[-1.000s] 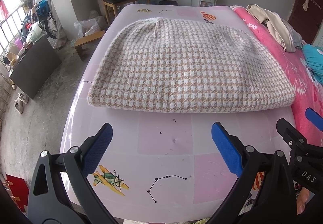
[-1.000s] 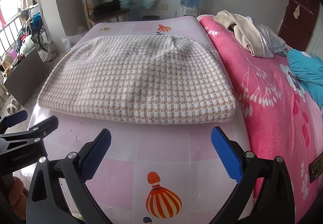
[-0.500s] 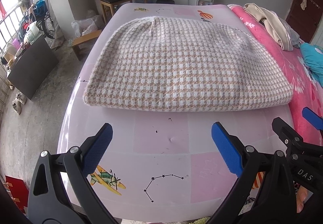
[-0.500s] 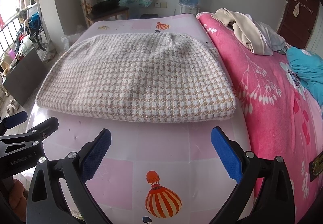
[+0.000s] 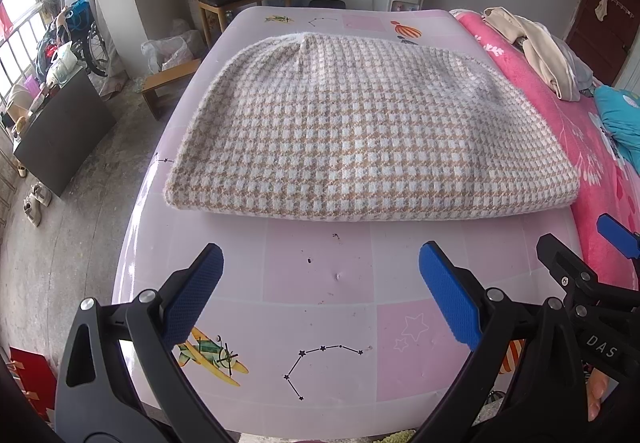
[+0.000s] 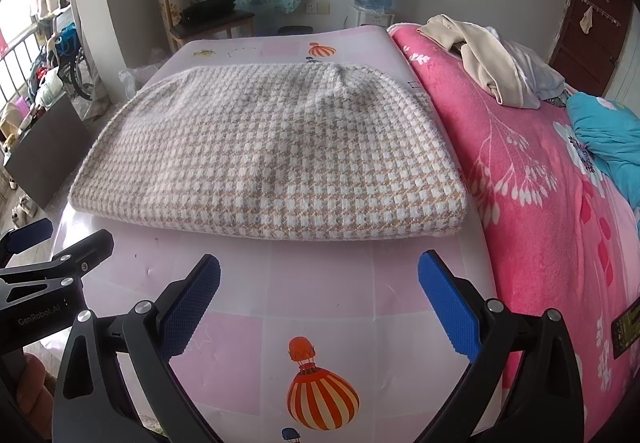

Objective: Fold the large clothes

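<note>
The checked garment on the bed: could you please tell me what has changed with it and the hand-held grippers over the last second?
Very little changed. Both views drifted slightly, so the folded checked garment sits a touch lower in the left wrist picture; the garment itself has not shifted on the pink sheet. The left hand-held gripper and right hand-held gripper stayed open and empty, short of its near edge. Nothing was grasped or released.

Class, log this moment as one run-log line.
left gripper: open, empty | right gripper: open, empty | checked garment: folded flat on pink mat | contact: none
</note>
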{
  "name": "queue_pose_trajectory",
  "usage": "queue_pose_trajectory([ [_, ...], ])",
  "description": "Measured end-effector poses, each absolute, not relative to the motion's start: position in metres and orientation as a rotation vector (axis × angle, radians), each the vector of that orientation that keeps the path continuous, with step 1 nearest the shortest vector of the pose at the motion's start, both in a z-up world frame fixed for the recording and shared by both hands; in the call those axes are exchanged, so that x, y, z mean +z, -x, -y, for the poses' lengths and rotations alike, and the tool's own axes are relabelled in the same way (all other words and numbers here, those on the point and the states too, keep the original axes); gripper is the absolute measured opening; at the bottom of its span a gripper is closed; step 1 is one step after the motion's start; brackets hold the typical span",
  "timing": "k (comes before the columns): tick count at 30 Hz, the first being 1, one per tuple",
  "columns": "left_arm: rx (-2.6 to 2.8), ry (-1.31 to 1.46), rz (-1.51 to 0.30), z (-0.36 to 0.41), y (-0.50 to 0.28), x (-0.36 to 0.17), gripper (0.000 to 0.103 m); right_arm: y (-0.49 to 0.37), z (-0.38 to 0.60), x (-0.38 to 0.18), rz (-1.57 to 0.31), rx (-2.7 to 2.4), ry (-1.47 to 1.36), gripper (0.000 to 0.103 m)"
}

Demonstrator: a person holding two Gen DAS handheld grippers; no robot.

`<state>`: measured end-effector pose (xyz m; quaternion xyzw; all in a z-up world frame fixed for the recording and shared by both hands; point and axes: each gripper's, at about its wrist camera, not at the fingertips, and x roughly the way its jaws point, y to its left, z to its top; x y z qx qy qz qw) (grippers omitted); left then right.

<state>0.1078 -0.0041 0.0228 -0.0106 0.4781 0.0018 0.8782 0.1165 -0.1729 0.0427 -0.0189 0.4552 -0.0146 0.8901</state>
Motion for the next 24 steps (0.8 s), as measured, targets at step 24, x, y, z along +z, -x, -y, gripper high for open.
queue_pose_trajectory([
  [24, -0.001, 0.021, -0.997, 0.0056, -0.1084, 0.024, 0.095, -0.1154, 0.1738, 0.0407, -0.953, -0.039, 0.036, 0.097],
])
